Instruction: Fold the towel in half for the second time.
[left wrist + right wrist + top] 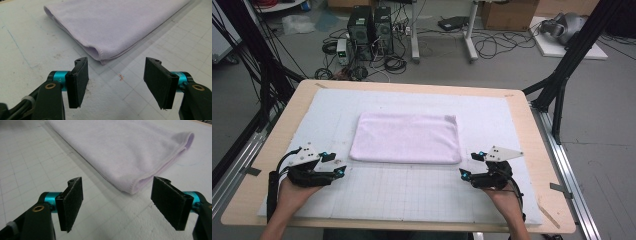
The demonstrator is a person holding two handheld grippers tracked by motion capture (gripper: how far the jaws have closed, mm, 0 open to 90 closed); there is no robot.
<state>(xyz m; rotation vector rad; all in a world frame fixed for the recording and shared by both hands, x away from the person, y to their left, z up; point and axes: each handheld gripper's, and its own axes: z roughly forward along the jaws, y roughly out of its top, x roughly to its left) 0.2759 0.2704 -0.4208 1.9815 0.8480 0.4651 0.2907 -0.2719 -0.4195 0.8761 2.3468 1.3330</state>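
Towel [406, 137] on mat [332, 105], grippers flanking its near corners

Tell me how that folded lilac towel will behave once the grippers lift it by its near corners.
The towel is soft folded cloth, so it will probably sag and drape. Its layers lie loose at the near corner, so a pinch could catch only some and it may unfold. It looks light, and unlikely to slip from the padded fingers.

- No readable text, labels, brands or numbers anywhere.
- White mat [412, 195]: printed grid lines only, no figures legible.
- Left gripper [117, 82] teal collar: faint mark, too small to read.
- Folded towel [406, 137]: no tag or print.
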